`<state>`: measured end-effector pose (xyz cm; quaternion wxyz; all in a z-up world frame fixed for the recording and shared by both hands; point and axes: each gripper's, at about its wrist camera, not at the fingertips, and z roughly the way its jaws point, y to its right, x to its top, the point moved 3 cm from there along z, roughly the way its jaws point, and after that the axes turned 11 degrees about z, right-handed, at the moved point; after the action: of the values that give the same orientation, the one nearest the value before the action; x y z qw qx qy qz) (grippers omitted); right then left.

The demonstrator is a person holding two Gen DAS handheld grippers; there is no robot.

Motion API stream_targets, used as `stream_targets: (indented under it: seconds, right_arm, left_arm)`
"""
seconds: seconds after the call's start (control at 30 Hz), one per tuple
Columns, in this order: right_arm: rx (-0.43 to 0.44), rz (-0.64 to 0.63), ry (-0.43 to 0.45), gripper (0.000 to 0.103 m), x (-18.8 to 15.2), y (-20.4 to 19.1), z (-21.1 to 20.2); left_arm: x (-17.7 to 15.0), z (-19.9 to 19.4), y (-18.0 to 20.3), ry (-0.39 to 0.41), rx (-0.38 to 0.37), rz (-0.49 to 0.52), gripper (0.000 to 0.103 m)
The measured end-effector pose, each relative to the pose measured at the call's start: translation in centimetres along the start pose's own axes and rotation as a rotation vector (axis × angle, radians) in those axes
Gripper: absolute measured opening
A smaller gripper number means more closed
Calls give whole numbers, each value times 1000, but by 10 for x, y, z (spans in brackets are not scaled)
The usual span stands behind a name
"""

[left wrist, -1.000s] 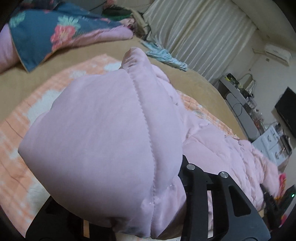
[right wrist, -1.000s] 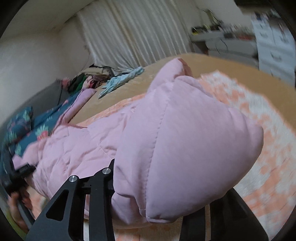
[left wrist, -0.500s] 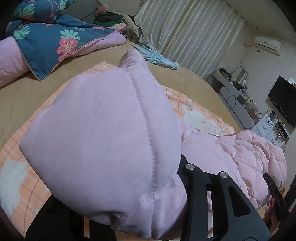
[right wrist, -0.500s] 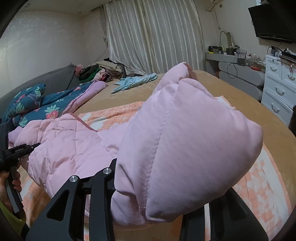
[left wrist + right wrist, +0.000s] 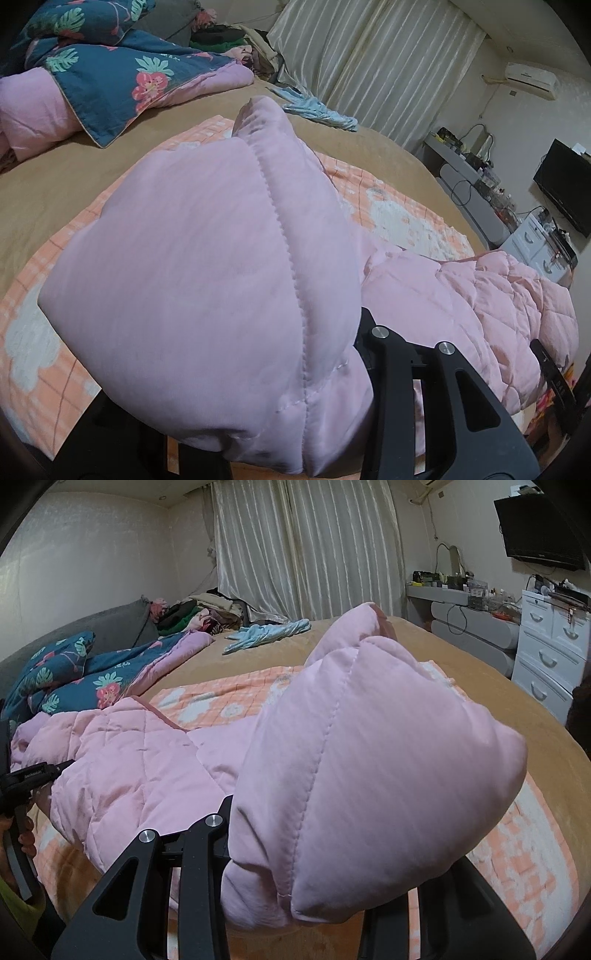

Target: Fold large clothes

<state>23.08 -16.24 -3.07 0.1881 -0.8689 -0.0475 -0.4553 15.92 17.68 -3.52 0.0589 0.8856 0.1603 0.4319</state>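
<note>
Pink quilted padding fills both wrist views: a puffy pink jacket [image 5: 207, 280] lies across the bed [image 5: 48, 184], over an orange-and-white checked blanket [image 5: 399, 206] spread on the tan cover. The left hand-held gripper [image 5: 258, 435] is clamped on a thick stitched fold of the jacket, which bulges up over its black fingers and hides their tips. The right hand-held gripper [image 5: 314, 897] is clamped the same way on another padded fold of the jacket [image 5: 369, 768], the rest of the garment trailing between the two toward the bed's near edge. In the right wrist view the other gripper's handle shows at the far left, held by a hand [image 5: 26, 834]. A blue floral quilt [image 5: 110, 74] is bunched at the head of the bed, and a light blue garment [image 5: 266, 633] lies near the curtains [image 5: 306, 546].
</note>
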Motion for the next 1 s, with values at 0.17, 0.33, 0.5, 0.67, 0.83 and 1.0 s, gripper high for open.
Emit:
stream_targets:
  seconds: [0.17,0.33,0.5,0.67,0.83,1.0]
  right_arm:
    - [-6,0,1,34,-5,-1,-4]
    - [-2,0,5,34,-8,-1,-8]
    - [0,12,3,34,-10,-2,-6]
    - [-1,32,-13,34,-13,4,-1]
    - [-9,64,-42,36,-20,15,9]
    - [-37,131,-100,44,-35,31,26]
  left_arm:
    - [-6,-3,-3,0,3,7,29]
    - [-9,-6,-7,0,5,8,29]
    - [-13,-7,-10,-5,4,14,30]
    - [-20,-3,-12,-15,13,22,31]
    - [-32,3,-17,-27,26,27,33]
    - [-45,8,-21,-35,36,27,38]
